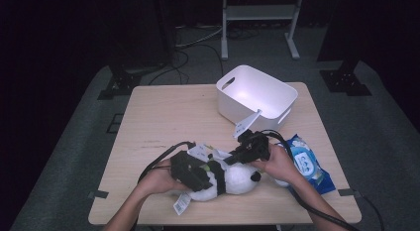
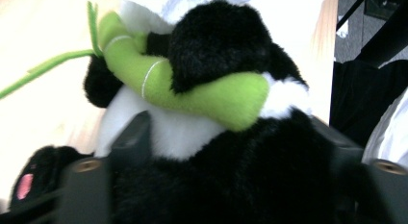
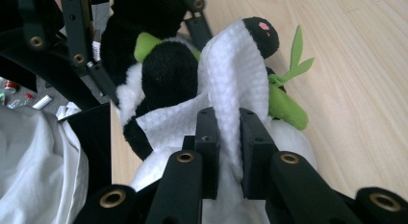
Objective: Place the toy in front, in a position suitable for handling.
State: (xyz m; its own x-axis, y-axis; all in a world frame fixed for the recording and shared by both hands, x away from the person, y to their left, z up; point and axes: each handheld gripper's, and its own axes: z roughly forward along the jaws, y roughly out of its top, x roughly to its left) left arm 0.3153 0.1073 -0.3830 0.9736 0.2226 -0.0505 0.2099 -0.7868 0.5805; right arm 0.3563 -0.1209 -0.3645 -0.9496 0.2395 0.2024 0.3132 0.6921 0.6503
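A black-and-white plush panda (image 1: pixel 237 180) lies on its side near the front edge of the wooden table (image 1: pixel 163 117). It hugs a green bamboo piece (image 2: pixel 211 92). My left gripper (image 1: pixel 200 177) clamps the panda's black body (image 2: pixel 216 185), a jaw pressed in on each side. My right gripper (image 3: pixel 229 113) is shut on a white textured wipe (image 3: pixel 235 75). The wipe drapes over the panda (image 3: pixel 168 75) towards a paw with a pink pad (image 3: pixel 263 26). In the high view the right gripper (image 1: pixel 236 156) sits just above the toy, with a hand behind it.
A white plastic bin (image 1: pixel 257 94) with handle cut-outs stands at the back right of the table. A blue pack of wipes (image 1: pixel 307 164) lies right of the panda by the right hand. A paper tag (image 1: pixel 181 204) hangs off the toy near the front edge. Cables trail from both grippers.
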